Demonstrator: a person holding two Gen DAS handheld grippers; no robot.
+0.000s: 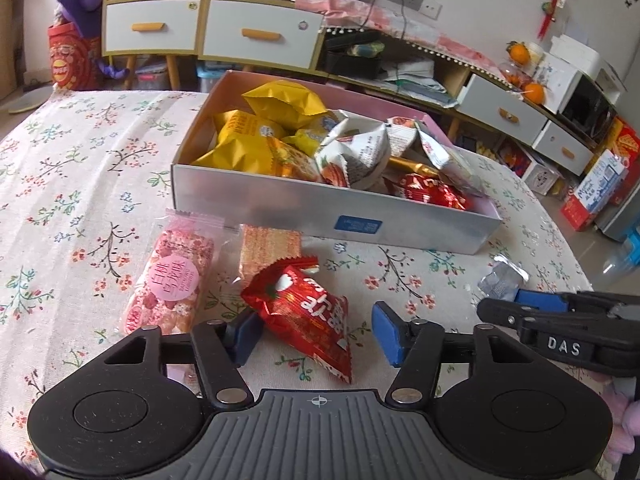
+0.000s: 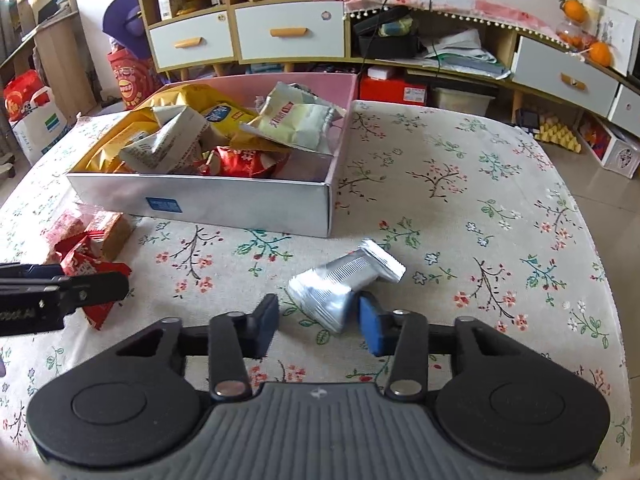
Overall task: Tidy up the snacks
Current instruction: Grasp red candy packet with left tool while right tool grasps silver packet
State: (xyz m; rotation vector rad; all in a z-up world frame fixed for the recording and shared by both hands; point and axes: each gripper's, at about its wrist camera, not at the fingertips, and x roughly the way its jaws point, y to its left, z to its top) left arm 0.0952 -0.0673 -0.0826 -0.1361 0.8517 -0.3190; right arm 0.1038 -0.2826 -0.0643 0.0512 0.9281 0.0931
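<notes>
Floral cloth covers the counter (image 2: 460,168); the snack box (image 1: 280,204) sits at 12 o'clock, already well filled. Your left tool (image 1: 316,334) stands part open around the red packet (image 1: 304,312), its left pad touching, its right pad clear. Your right tool (image 2: 320,320) is narrowed about the silver packet (image 2: 344,284), its left pad still apart, so no firm grip. Seat both pads on each packet's body, not its crimped ends, before lifting. The pink packet (image 1: 172,276) and wafer packet (image 1: 268,246) wait at 10 o'clock. Print on the packets is illegible.

Red snack packet (image 1: 308,312) between left hand-held gripper (image 1: 316,334) pads.
</notes>
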